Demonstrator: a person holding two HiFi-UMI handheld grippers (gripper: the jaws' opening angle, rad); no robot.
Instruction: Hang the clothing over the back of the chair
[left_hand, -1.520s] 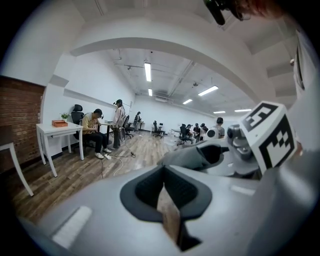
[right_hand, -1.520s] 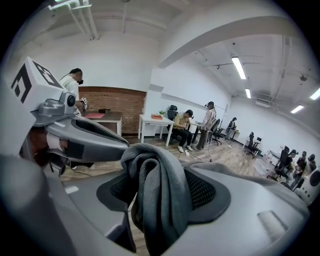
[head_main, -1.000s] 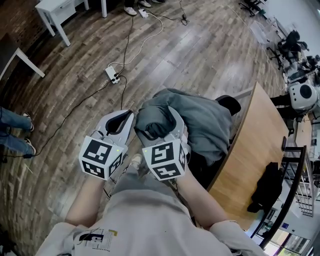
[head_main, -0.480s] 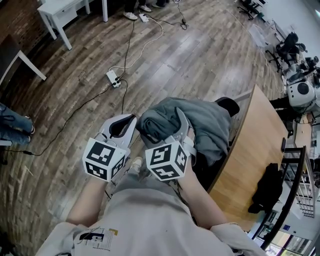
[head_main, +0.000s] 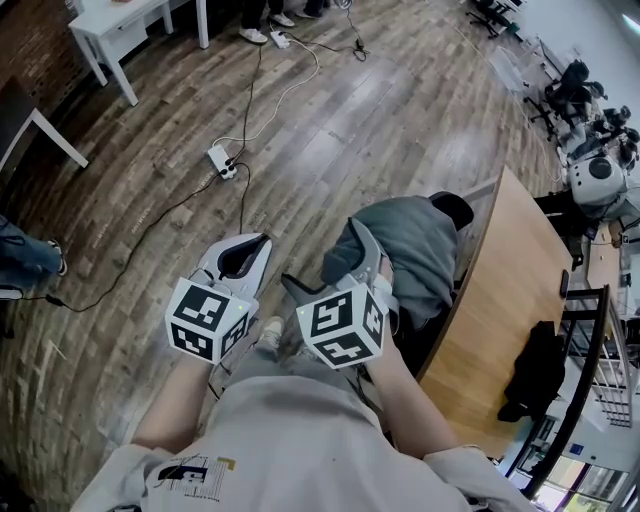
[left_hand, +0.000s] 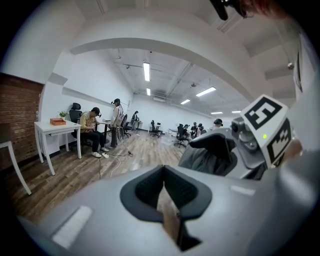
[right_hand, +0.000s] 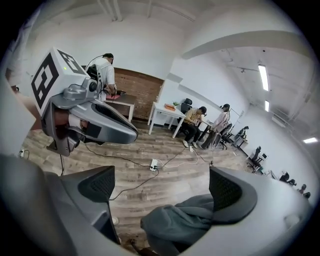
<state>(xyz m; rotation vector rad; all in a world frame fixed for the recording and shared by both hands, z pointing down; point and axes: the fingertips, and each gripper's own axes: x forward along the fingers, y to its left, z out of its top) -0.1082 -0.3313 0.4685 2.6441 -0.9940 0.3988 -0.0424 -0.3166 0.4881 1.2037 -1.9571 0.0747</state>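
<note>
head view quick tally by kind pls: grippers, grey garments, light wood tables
grippers: 2 (left gripper, right gripper)
grey garment: 1
light wood table: 1
total: 4

The chair (head_main: 455, 208) is almost wholly buried under the grey garment (head_main: 405, 245); only a dark rounded part shows beside the wooden tabletop's (head_main: 500, 290) left edge (headrest or backrest, it cannot be told). In the head view the garment's near end is hidden behind the right gripper (head_main: 320, 255), and the right gripper view cuts it off at the bottom edge. A black bundle (head_main: 533, 372) at the tabletop's right edge is too dark to identify. The left picture edge crops a person to jeans (head_main: 25, 262) and shoes.
</note>
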